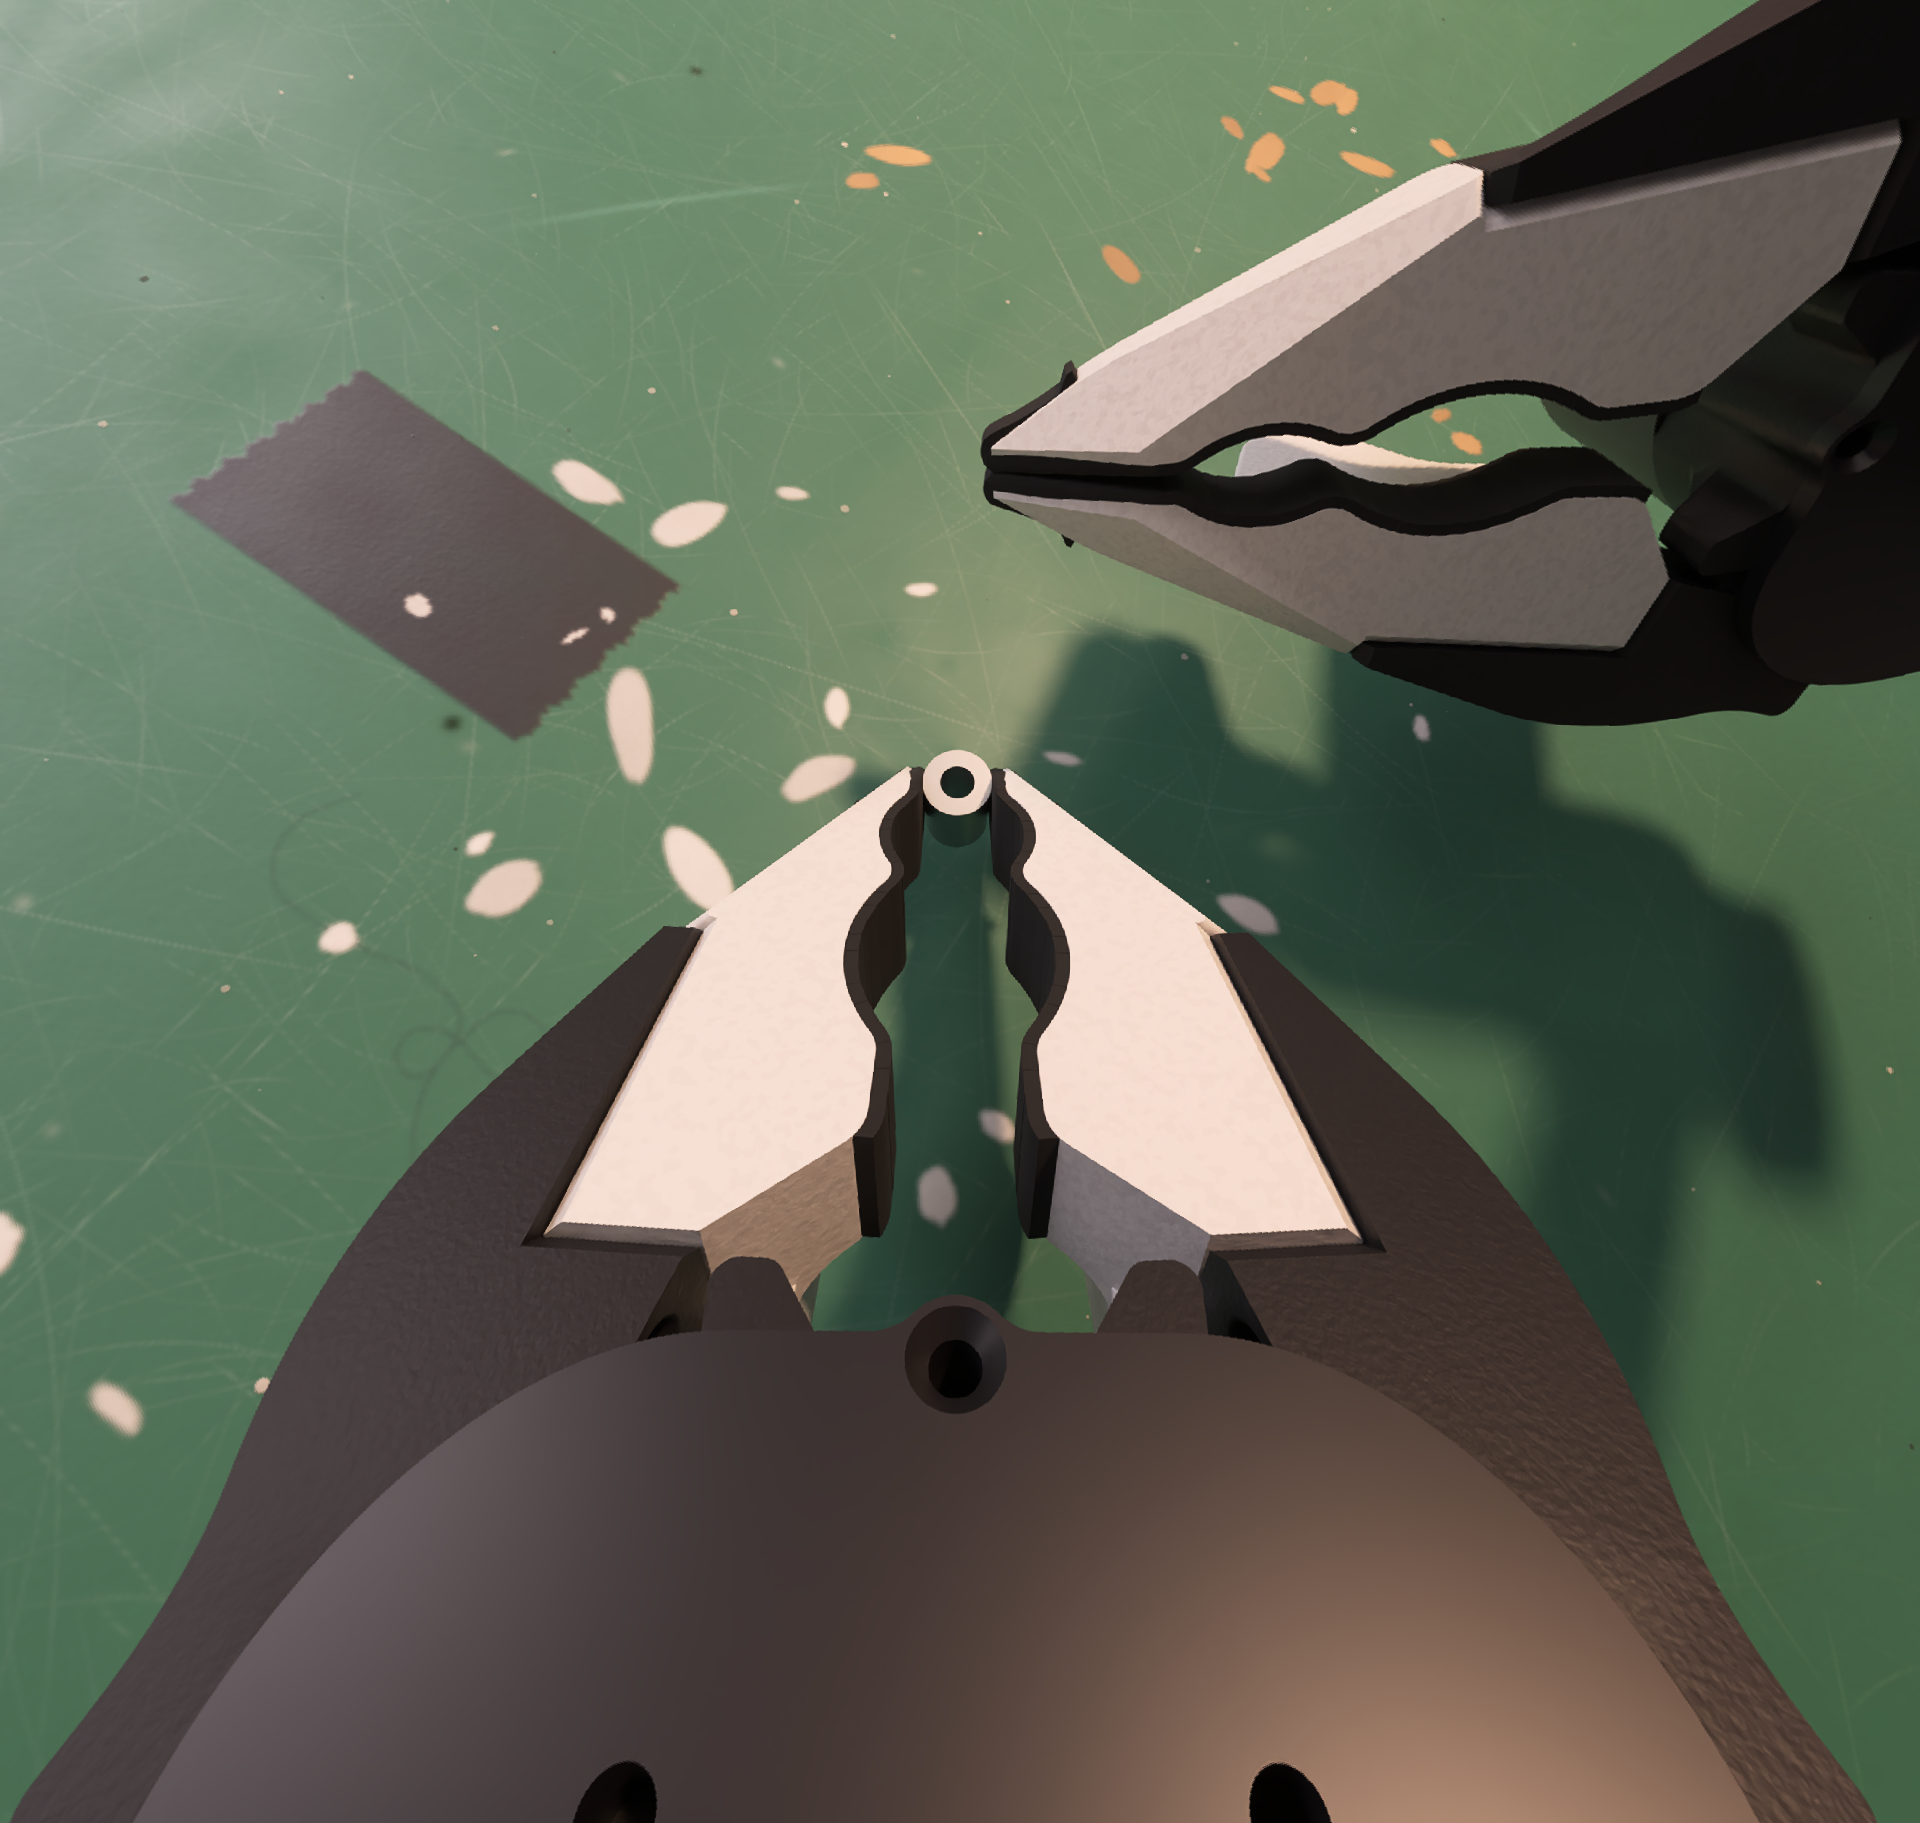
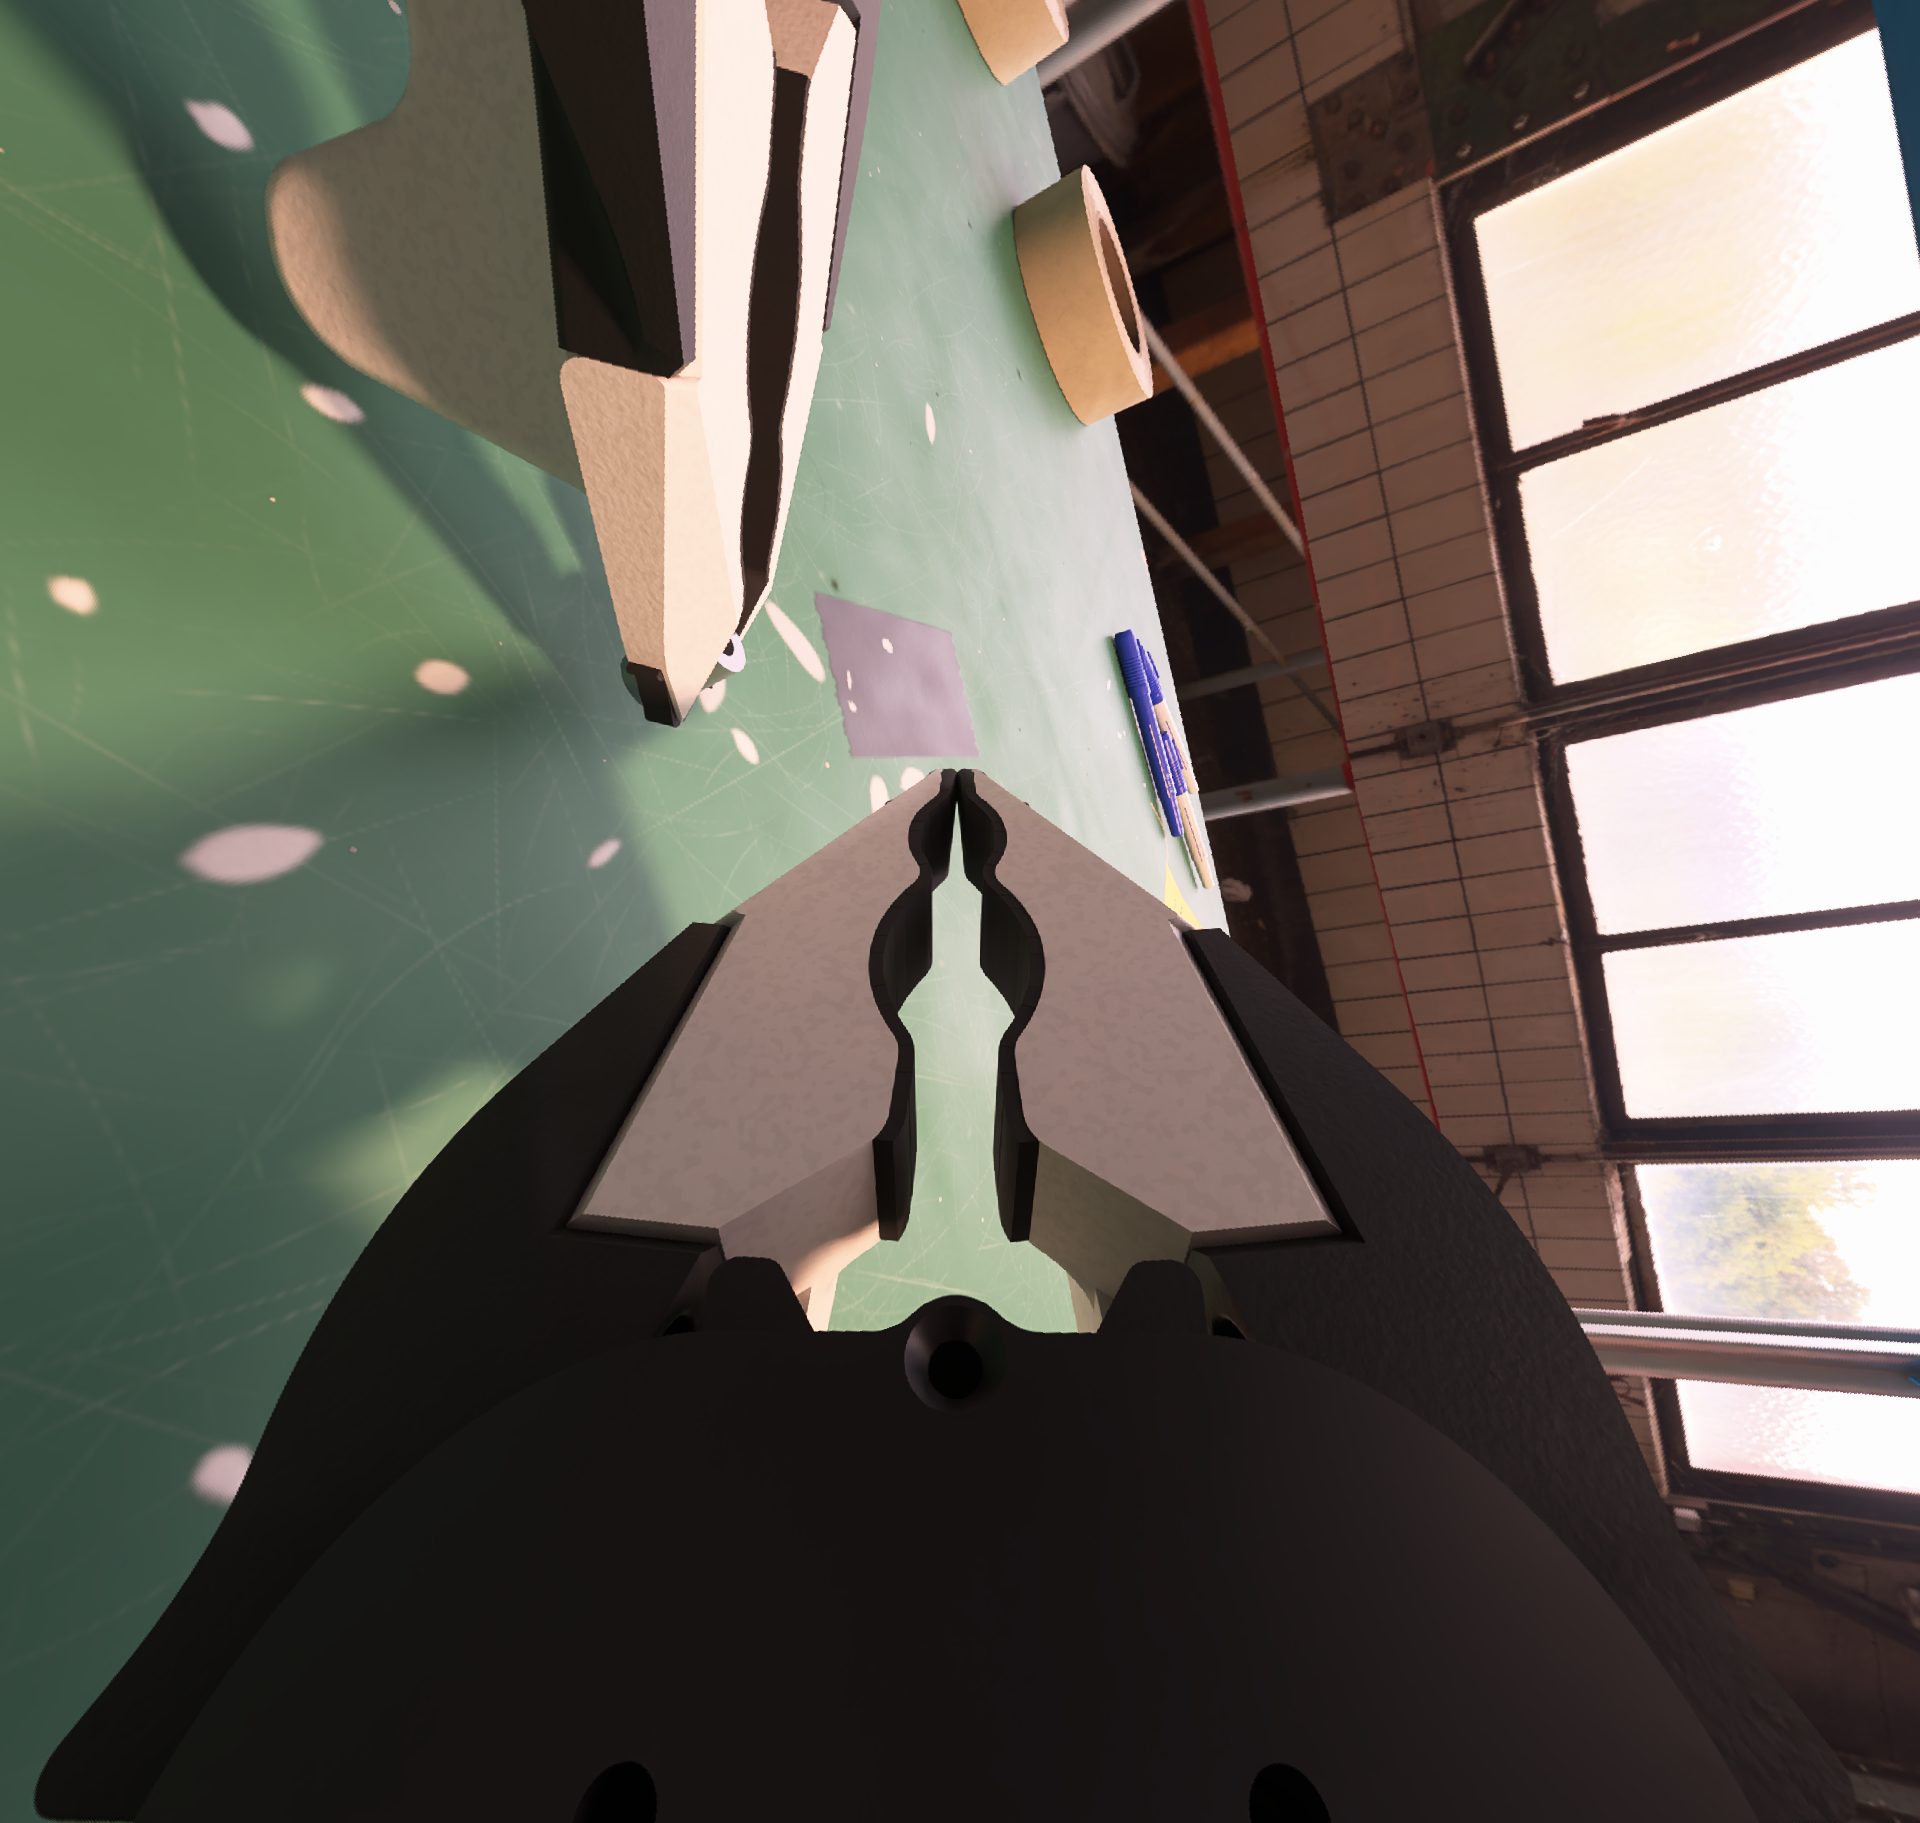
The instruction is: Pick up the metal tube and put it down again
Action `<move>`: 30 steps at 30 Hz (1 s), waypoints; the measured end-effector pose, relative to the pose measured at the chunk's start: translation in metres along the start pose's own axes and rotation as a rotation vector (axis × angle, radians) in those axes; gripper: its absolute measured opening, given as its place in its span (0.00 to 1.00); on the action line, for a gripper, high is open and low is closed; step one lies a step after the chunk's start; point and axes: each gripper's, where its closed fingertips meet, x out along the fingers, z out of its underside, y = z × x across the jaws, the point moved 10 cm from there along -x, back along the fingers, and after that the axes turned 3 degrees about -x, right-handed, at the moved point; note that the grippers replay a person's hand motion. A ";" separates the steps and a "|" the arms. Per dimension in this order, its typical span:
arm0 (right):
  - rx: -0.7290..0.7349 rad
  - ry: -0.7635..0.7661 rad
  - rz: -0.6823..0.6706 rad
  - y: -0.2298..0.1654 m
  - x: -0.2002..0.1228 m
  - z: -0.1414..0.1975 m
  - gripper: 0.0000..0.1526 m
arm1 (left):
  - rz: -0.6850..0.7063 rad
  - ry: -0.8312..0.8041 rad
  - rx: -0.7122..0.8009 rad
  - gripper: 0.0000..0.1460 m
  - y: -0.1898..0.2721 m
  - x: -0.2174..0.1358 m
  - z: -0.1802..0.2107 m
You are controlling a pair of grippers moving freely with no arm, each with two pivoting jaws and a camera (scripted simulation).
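The metal tube (image 1: 954,811) is a short pale cylinder seen end-on, its hollow end facing the camera. My left gripper (image 1: 956,778) is shut on it at the very fingertips, over the green mat (image 1: 520,163). I cannot tell whether the tube's far end touches the mat. In the right wrist view the tube (image 2: 734,653) shows as a small ring at the tip of the left gripper (image 2: 675,682). My right gripper (image 2: 957,781) is shut and empty. It also shows in the left wrist view (image 1: 992,469), up and to the right of the tube and apart from it.
A dark grey tape patch (image 1: 426,552) lies flat on the mat left of the tube. White and orange paint flecks dot the mat. Two tan tape rolls (image 2: 1081,298) and a blue marker (image 2: 1153,724) lie near the table's edge.
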 end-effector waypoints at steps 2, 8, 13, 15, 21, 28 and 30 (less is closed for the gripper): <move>-0.001 0.000 0.000 0.000 0.000 0.000 0.00 | 0.000 0.000 0.000 0.08 0.000 0.000 0.000; -0.003 -0.002 0.001 0.000 0.000 0.000 0.00 | -0.001 -0.001 0.001 0.08 0.000 0.000 0.000; -0.002 -0.001 0.000 -0.001 0.000 0.000 0.00 | -0.001 -0.001 0.002 0.08 0.000 0.000 0.000; -0.003 -0.002 -0.001 -0.001 0.000 0.000 0.00 | -0.001 -0.001 0.003 0.08 0.000 0.000 0.000; -0.002 -0.002 -0.005 -0.001 0.000 0.000 0.00 | -0.002 0.000 0.002 0.08 0.000 0.000 0.000; 0.001 0.000 -0.012 -0.001 0.001 -0.001 0.00 | -0.003 0.000 0.004 0.08 0.000 0.000 0.000; 0.003 -0.002 -0.013 -0.002 0.001 -0.001 0.00 | -0.003 0.001 0.005 0.08 0.000 0.000 0.000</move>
